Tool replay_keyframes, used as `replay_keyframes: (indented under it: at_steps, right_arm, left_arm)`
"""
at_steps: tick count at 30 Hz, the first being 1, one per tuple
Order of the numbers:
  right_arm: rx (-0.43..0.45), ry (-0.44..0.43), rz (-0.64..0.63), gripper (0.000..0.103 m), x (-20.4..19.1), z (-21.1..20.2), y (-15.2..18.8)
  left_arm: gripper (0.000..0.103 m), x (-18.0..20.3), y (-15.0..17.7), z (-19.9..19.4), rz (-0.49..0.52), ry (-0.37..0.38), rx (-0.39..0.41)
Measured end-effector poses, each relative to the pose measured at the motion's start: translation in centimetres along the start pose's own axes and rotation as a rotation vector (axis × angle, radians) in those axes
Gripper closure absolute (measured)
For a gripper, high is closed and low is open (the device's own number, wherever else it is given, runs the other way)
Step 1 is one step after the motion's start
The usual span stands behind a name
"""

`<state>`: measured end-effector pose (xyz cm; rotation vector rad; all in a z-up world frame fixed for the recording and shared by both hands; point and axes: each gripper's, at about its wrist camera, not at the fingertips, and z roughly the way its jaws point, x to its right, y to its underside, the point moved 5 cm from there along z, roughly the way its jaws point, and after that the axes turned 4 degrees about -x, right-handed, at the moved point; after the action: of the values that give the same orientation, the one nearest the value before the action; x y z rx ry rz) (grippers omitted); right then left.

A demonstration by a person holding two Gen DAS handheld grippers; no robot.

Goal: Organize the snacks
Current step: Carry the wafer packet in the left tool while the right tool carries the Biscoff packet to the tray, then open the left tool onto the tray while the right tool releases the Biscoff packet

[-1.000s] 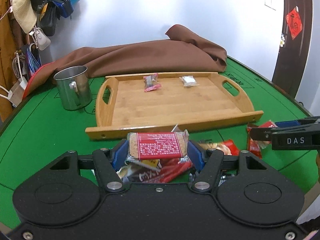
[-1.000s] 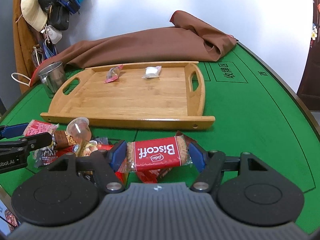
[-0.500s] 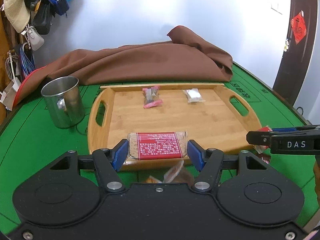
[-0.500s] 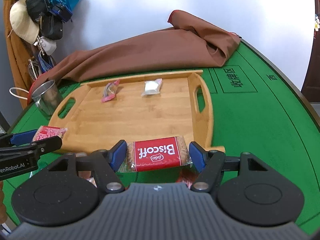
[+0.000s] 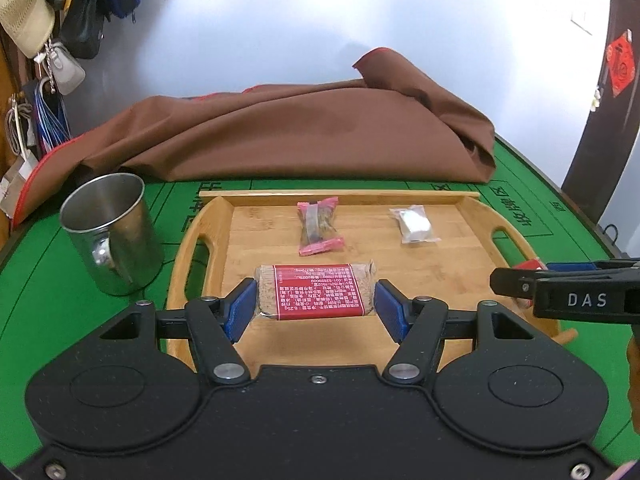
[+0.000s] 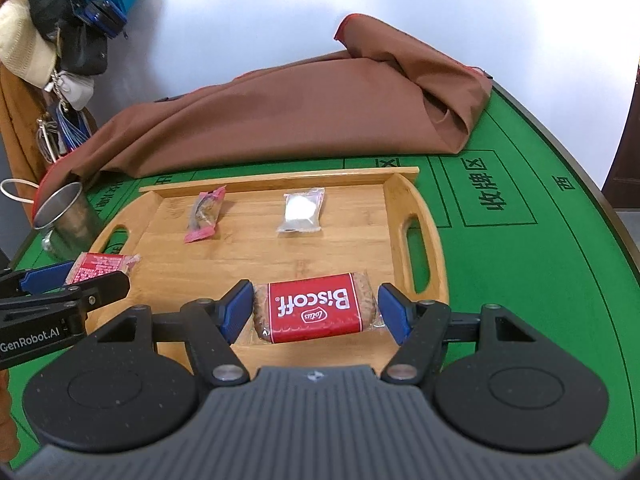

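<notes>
My left gripper (image 5: 316,302) is shut on a red Biscoff biscuit pack (image 5: 316,291), back side up, held over the near left part of the bamboo tray (image 5: 460,276). My right gripper (image 6: 316,310) is shut on another red Biscoff pack (image 6: 314,309), label up, held over the near right part of the tray (image 6: 248,248). A pink-wrapped candy (image 5: 319,226) and a clear-wrapped white sweet (image 5: 414,225) lie at the tray's far side. The left gripper also shows in the right wrist view (image 6: 76,284), and the right gripper shows in the left wrist view (image 5: 520,276).
A steel mug (image 5: 114,236) stands on the green table left of the tray. A brown cloth (image 5: 304,136) is heaped behind the tray. Bags and hats (image 5: 48,20) hang on the wall at the far left. The table's edge (image 6: 580,168) curves round at the right.
Both grippers have lifted their biscuit packs off the snack pile on the table and carried them forward over the tray. The pile has dropped out of view.
</notes>
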<state>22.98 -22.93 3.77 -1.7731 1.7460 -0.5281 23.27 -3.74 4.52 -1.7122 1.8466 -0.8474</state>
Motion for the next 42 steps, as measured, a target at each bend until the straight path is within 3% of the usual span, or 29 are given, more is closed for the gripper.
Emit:
replay_keyframes:
  at_steps: [18,42]
  right_arm:
    - [-0.108,0.049,0.026,0.033,0.0,7.0,-2.0]
    - [-0.121,0.073,0.022,0.033,0.1,9.6,-2.3]
  left_arm:
    - [0.041,0.0,-0.7,8.2,-0.005,-0.025,-0.127]
    - [0.040,0.0,-0.8,10.5,-0.001,-0.041,-0.146]
